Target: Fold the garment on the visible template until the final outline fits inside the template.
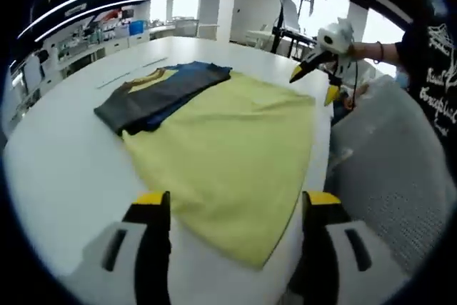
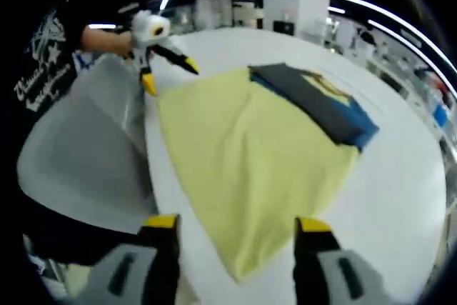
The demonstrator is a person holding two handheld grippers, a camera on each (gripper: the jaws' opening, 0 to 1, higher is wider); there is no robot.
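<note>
A folded garment (image 1: 161, 91), dark grey over blue with a yellow patch, lies on the far corner of a pale yellow template cloth (image 1: 235, 155) spread on a white table (image 1: 64, 169). My left gripper (image 1: 239, 201) hovers open over the cloth's near corner, holding nothing. My right gripper (image 1: 314, 80) hangs open at the cloth's far right edge, held by a hand. In the right gripper view the garment (image 2: 321, 101) rests at the far right of the template cloth (image 2: 243, 162). The right gripper (image 2: 239, 225) is open above the cloth's near tip, and the left gripper (image 2: 170, 73) is open at the far left corner.
A grey padded chair (image 1: 400, 169) (image 2: 78, 155) stands against the table edge beside the cloth. A person in a black printed shirt (image 2: 43, 69) is behind it. The white table (image 2: 407, 198) extends past the cloth. Benches and a pillar (image 1: 218, 1) stand far behind.
</note>
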